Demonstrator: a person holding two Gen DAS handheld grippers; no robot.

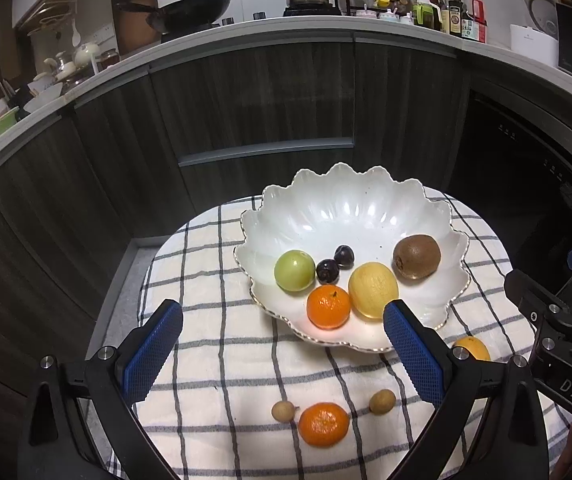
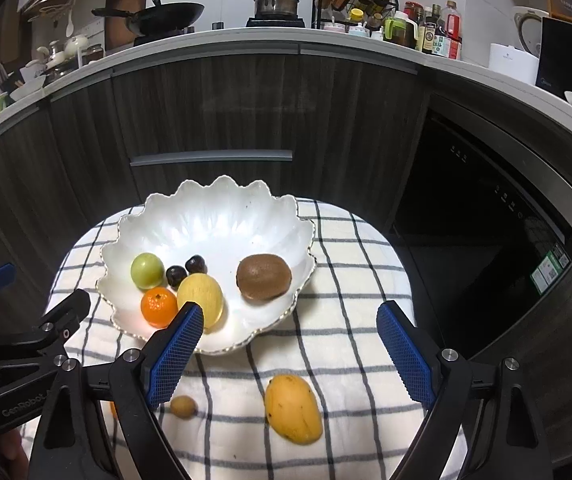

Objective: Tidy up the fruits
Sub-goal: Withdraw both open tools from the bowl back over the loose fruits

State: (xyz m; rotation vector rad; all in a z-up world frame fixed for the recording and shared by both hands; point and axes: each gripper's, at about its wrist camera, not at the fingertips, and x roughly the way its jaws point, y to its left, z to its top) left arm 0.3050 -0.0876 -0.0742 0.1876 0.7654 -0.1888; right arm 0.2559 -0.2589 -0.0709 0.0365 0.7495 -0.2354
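1. In the left wrist view, the left gripper (image 1: 281,354) fills the lower frame, its blue-padded fingers (image 1: 151,354) spread wide with nothing between them.
2. Between those fingers, low in the frame, a small tan longan (image 1: 283,412) lies touching a loose orange mandarin (image 1: 323,424) on the white cloth with dark grid lines (image 1: 221,280); a second tan longan (image 1: 382,401) sits just to the right, apart from it.
3. At frame centre sits the white scalloped ceramic bowl with a gilt rim (image 1: 346,208). Across it from left to right: a round green fruit (image 1: 294,270), two dark cherries (image 1: 328,271) side by side, an orange mandarin in the bowl (image 1: 328,306) at the near edge, a pale yellow oval fruit (image 1: 372,289) touching that mandarin, and a brown fuzzy kiwi (image 1: 416,256) standing apart on the right.
4. At the right edge of this view, a yellow mango (image 1: 473,347) peeks out behind the right finger, and the black body of the right gripper (image 1: 558,320) reaches in.
5. In the right wrist view, the right gripper (image 2: 290,350) also has its jaws spread and empty, the left finger overlapping the bowl's near rim in the picture.
6. The yellow mango (image 2: 294,409) lies on the cloth in the lower centre, between the fingers, well clear of the bowl, with one tan longan (image 2: 183,407) to its left.
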